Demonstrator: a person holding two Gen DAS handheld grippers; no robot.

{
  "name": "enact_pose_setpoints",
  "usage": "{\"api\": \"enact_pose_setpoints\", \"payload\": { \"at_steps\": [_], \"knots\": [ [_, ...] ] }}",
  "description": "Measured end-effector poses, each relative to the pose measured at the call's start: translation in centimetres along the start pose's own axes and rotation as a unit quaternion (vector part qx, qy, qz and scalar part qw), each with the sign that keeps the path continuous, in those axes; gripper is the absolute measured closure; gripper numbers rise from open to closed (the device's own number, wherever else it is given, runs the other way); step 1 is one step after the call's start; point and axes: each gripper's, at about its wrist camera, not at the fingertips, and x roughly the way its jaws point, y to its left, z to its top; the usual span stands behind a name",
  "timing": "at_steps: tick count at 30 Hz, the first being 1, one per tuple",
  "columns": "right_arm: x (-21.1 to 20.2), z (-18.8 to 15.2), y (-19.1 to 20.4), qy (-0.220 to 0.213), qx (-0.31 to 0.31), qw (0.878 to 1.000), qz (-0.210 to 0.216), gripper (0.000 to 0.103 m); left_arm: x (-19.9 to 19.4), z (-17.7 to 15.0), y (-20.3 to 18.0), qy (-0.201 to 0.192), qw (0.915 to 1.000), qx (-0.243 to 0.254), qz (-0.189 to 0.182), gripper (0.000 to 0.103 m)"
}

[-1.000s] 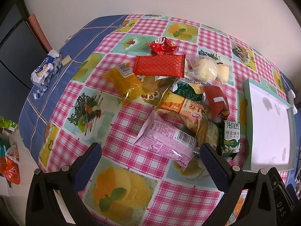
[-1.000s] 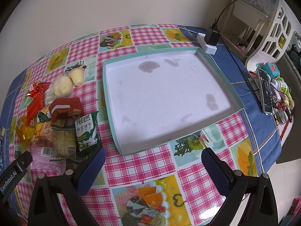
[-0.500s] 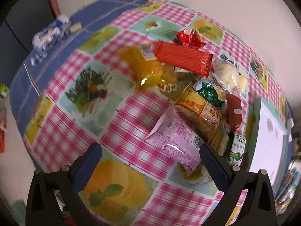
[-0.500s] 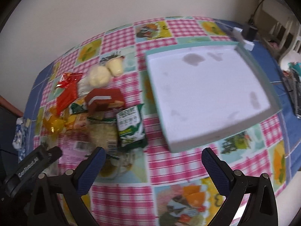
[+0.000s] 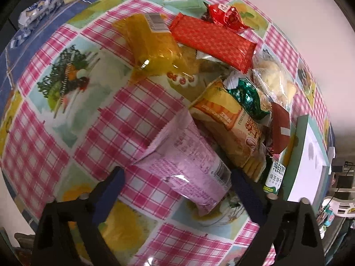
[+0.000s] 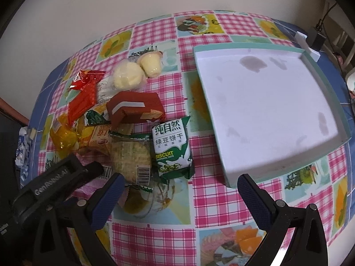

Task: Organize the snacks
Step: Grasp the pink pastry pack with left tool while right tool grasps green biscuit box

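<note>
1. Left wrist view: the left hand-held gripper (image 5: 177, 185) points down at the pink packet (image 5: 188, 166), the nearest of the snack pile on the tabletop (image 5: 55, 122) and so the easiest to take first. Its jaws have just been closing and stand apart, with the packet between them; whether the pads (image 5: 114, 185) touch it already is hard to say.

2. Right wrist view: the right hand-held gripper (image 6: 177, 190) is wide apart and empty. The green biscuit pack (image 6: 172, 148) lies just ahead of it, and the white tray (image 6: 266, 110) (still empty) waits at its right for the snacks.
</note>
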Motion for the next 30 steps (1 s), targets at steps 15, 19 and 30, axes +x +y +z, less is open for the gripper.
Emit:
{"api": "enact_pose_setpoints", "payload": {
  "at_steps": [15, 19, 30],
  "knots": [
    [0.7, 0.7, 0.9, -0.007, -0.013, 1.000, 0.025, 0.021, 1.8, 0.5, 1.3, 0.026, 0.9978, -0.035, -0.050, 0.042],
    [1.2, 0.9, 1.3, -0.005, -0.027, 0.999, 0.022, 0.034, 1.6, 1.0, 2.1, 0.025, 0.9979, -0.044, -0.041, 0.042],
    [3.8, 1.4, 1.6, 0.016, -0.053, 0.998, -0.012, 0.040, 2.6, 2.0, 2.4, 0.029, 0.9981, -0.042, -0.036, 0.041]
  ]
}}
